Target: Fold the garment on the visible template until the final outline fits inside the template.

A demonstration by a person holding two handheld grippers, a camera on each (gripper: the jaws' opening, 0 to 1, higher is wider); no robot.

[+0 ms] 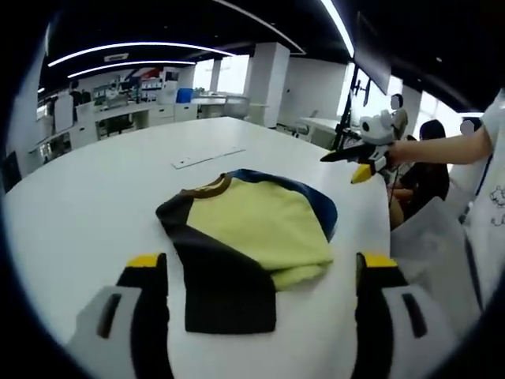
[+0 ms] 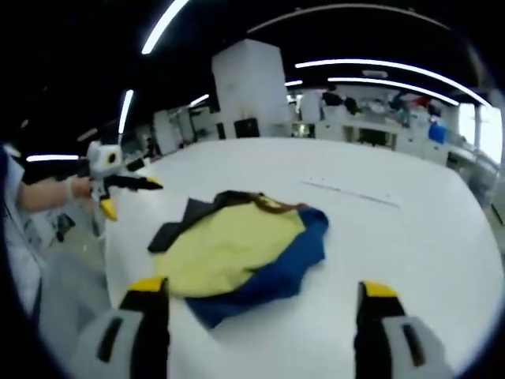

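A folded garment (image 1: 260, 225) lies on the white round table (image 1: 102, 181). It is yellow on top, with a black sleeve toward me and a blue layer at the far side. My left gripper (image 1: 261, 264) is open, its yellow-tipped jaws wide apart on either side of the black sleeve and holding nothing. In the right gripper view the garment (image 2: 237, 249) shows yellow with blue cloth nearest me. My right gripper (image 2: 261, 290) is open and empty just short of the blue edge. Each gripper also shows from the other side, held up off the table edge: right gripper (image 1: 346, 164), left gripper (image 2: 129, 197).
A thin pale strip (image 1: 207, 158) lies flat on the table beyond the garment, also seen as a strip (image 2: 351, 192). A person (image 1: 426, 166) sits past the table edge at the right. Benches and shelves (image 1: 126, 110) stand far behind.
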